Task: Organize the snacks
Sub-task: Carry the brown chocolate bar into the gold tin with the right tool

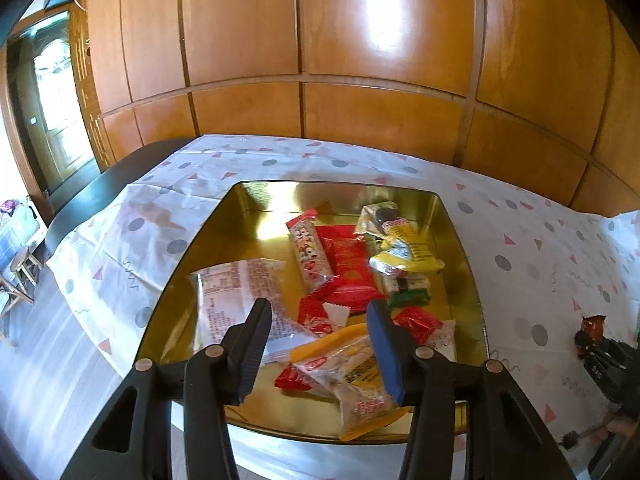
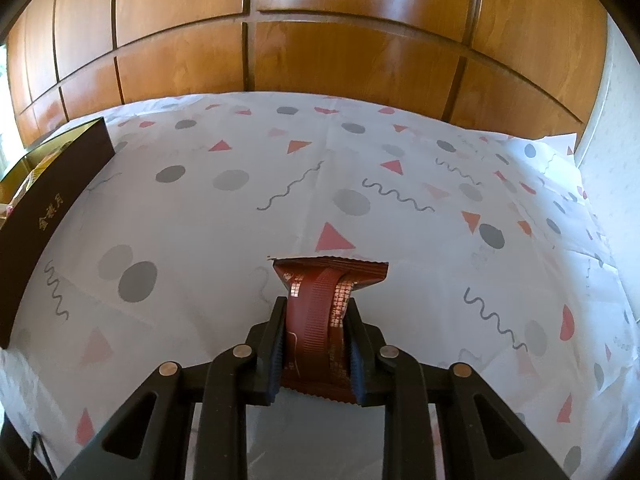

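A gold tin box (image 1: 264, 200) sits on the patterned tablecloth and holds several snack packets: a white printed packet (image 1: 236, 292), a red packet (image 1: 350, 268), a yellow packet (image 1: 404, 252) and an orange-edged clear packet (image 1: 356, 376). My left gripper (image 1: 320, 312) is open above the box's near part, holding nothing. My right gripper (image 2: 318, 304) is shut on a dark brown snack packet (image 2: 320, 292), held upright just above the cloth. The right gripper with the packet (image 1: 592, 326) also shows at the right edge of the left wrist view.
The box's dark outer wall (image 2: 52, 212) stands at the left of the right wrist view. The tablecloth (image 2: 320, 184) covers the table up to a wooden panelled wall (image 1: 320, 60). A dark table edge (image 1: 100, 184) and a stool (image 1: 20, 272) lie left.
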The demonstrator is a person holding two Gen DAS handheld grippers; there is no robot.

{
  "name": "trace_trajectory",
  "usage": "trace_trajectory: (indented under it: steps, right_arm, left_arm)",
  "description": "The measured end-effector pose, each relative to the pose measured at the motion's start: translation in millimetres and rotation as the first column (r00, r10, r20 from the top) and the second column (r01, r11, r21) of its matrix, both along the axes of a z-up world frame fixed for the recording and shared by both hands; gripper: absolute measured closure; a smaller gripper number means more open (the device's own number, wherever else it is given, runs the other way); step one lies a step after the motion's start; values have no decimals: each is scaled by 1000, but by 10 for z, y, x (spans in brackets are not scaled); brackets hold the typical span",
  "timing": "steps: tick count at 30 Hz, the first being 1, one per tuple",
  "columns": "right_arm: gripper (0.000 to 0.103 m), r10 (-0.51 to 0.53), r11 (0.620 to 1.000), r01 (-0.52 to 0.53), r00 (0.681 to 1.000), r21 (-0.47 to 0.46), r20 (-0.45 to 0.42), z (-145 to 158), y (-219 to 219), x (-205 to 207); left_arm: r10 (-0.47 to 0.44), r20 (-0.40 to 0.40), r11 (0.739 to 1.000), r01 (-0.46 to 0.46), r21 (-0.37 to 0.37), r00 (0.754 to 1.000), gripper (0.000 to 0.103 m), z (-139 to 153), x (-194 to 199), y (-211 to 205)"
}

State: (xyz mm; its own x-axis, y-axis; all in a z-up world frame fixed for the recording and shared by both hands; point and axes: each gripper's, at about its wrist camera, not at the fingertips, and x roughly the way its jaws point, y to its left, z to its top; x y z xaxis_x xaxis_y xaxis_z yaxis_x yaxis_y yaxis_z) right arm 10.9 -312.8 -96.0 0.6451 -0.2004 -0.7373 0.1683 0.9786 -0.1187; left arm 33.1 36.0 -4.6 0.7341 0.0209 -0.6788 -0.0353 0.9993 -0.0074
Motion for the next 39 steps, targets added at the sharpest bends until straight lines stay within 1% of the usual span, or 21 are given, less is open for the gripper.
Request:
trace_trajectory:
  steps: [2,5,6,9,11,13,16,20,23,25,27,30,32,34,39]
  right_arm:
    - [78,6,1000,-6,1000,16,-16,18,19,3]
    - [79,39,994,-35,999,108,-34,75,76,7]
    - [79,51,991,-46,998,124,-32,90,110,12]
    - [79,128,972,-124,992,198,-10,228,335,38]
    - [79,181,958,-178,984,223,11,339,501,64]
    - [79,250,936,-252,967,245,39,484,736,110]
    - [79,351,898,-359,933,254,78,690,1124,180]
    - [78,470,841,-482,876,245,108,868,1635,272]
    - [78,532,812,-540,841,221,99,881,1987,336]
    - [78,555,806,-558,829,200,78,828,2157,409]
    - [78,563,803,-560,825,203,45,722,2233,500]
    - [77,559,815,-549,829,188,-4,559,2332,653]
    - [76,563,813,-550,826,190,-22,482,2352,689]
    - [75,572,807,-557,820,195,-29,441,2374,693]
    - [74,582,803,-572,813,168,-8,459,2383,639]
  left_arm:
    - [8,1,1000,-8,-5,1000,53,-1,-10,38]
    - [21,1,1000,-21,-10,1000,53,-11,-18,93]
    - [28,2,1000,-28,-11,1000,53,-16,-24,119]
    - [49,3,999,-49,-10,999,53,-29,-38,198]
    - [65,5,998,-65,-11,998,53,-33,-50,252]
    - [84,10,996,-84,-14,996,53,-32,-58,310]
    - [104,16,994,-103,-19,994,53,-23,-74,377]
    - [112,25,994,-111,-15,993,53,-7,-91,413]
    - [111,25,994,-111,-15,993,53,-1,-96,416]
    - [110,23,994,-109,-15,994,53,-7,-96,418]
    - [109,18,994,-109,-13,994,53,-24,-90,422]
    - [109,12,994,-109,-14,994,53,-46,-80,434]
    - [107,10,994,-107,-14,994,53,-55,-75,434]
    - [108,7,994,-108,-14,994,53,-67,-67,433]
    - [110,-2,994,-110,-19,994,53,-90,-44,429]
